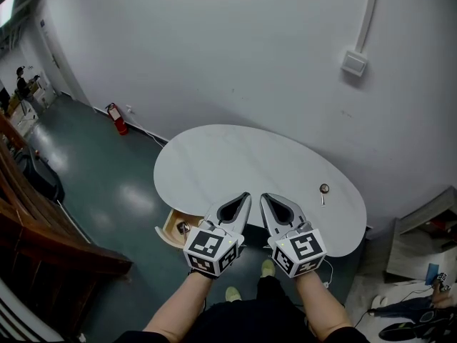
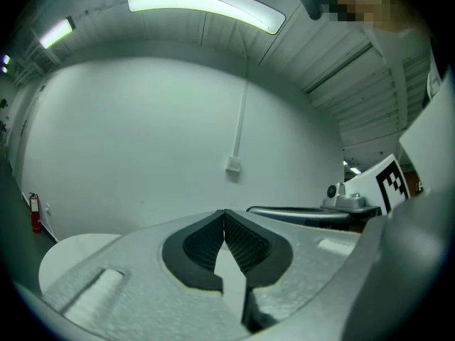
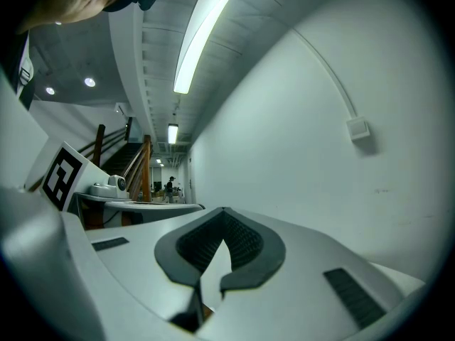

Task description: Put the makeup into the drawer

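Observation:
A small round makeup item with a short handle lies on the right part of the white oval table. A wooden drawer stands pulled out under the table's front left edge, and a small dark item lies in it. My left gripper and right gripper hover side by side over the table's front edge, pointing level toward the wall. Both are shut, pads together, with nothing between them. The makeup item is to the right of both grippers, apart from them.
A red fire extinguisher stands by the wall at the left. A wall box with a conduit hangs above the table. A wooden stair rail runs along the left. Clutter lies on the floor at the right.

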`<state>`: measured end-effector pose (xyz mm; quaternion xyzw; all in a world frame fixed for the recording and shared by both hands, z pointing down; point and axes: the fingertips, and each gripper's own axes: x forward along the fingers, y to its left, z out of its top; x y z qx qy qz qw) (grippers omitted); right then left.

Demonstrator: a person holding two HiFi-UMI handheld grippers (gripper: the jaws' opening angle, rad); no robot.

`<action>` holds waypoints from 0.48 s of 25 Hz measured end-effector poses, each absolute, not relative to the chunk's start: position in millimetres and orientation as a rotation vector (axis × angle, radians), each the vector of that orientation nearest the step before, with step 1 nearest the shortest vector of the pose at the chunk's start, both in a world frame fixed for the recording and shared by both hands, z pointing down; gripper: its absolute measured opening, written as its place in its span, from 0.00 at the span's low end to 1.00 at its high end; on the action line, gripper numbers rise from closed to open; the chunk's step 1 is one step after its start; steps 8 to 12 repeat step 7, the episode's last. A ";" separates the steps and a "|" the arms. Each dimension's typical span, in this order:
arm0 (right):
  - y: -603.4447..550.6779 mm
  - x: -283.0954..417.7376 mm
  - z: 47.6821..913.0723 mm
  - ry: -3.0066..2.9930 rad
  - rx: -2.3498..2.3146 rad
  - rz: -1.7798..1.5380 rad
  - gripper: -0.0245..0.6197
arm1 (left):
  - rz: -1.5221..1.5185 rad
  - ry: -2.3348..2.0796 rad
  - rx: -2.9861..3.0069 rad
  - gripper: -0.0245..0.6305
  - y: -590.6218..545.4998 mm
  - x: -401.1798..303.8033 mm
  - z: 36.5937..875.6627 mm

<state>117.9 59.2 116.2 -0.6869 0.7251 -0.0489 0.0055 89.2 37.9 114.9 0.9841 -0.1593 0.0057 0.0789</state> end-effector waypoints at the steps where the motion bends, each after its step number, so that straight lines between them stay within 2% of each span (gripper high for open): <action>1: 58.3 116.6 117.1 2.271 -2.151 -0.155 0.06 | 0.017 -0.478 2.942 0.06 36.9 87.9 115.8; 12: 55.4 111.1 118.8 2.274 -2.159 -0.145 0.06 | -0.002 -0.480 2.939 0.05 32.6 81.5 116.5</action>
